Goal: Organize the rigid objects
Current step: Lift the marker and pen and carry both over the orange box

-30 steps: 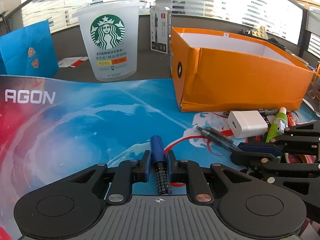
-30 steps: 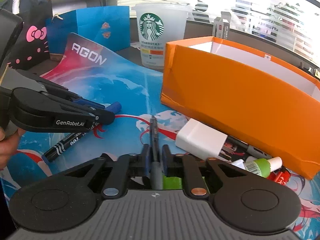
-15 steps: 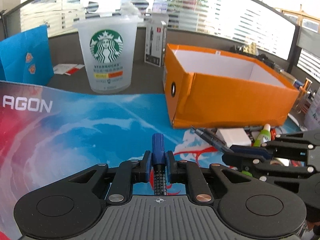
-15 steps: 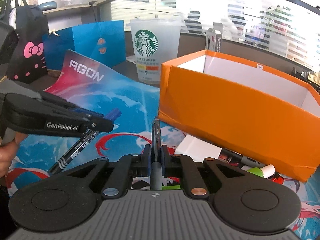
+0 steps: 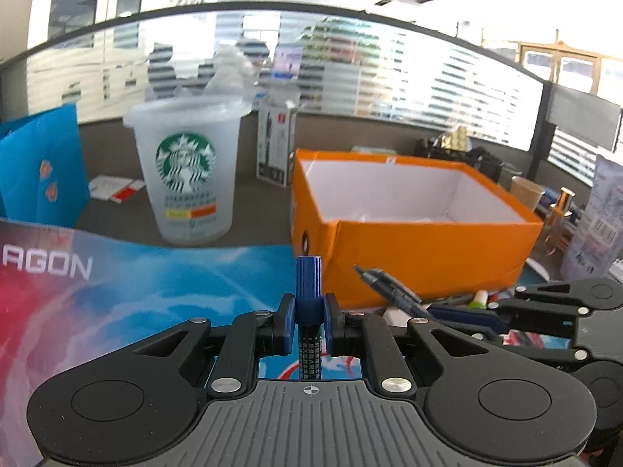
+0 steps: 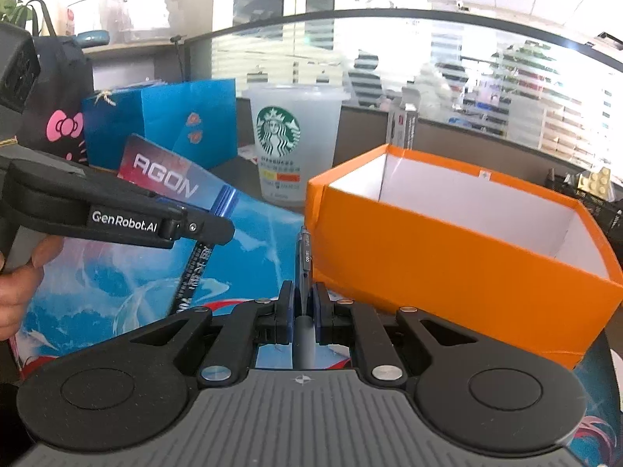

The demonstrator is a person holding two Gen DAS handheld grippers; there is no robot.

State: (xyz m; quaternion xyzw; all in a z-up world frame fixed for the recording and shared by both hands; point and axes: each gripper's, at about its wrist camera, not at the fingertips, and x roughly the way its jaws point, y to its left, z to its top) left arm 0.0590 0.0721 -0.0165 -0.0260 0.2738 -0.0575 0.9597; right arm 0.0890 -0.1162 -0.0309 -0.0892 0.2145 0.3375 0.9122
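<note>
My left gripper [image 5: 308,313] is shut on a black marker with a blue cap [image 5: 308,284] and holds it above the mat, cap pointing forward. My right gripper [image 6: 303,309] is shut on a dark pen [image 6: 304,249], lifted off the mat and pointing at the near left corner of the orange box [image 6: 447,249]. The box is open, with a white inside, and looks empty. In the left wrist view the box [image 5: 420,249] is ahead to the right, and the right gripper [image 5: 447,313] with its pen [image 5: 389,288] is at the right. In the right wrist view the left gripper [image 6: 210,229] with its marker [image 6: 194,272] is at the left.
A Starbucks cup [image 5: 187,179] stands behind the AGON mat [image 5: 117,284]. A blue paper bag [image 5: 39,171] is at far left, a small pen carton [image 5: 276,144] behind the box. Small items, including a green-capped bottle [image 5: 477,299], lie by the box's front.
Both grippers have risen from the mat, carrying the marker and the pen up with them. The box's inside now shows from above. The white charger has dropped out of sight.
</note>
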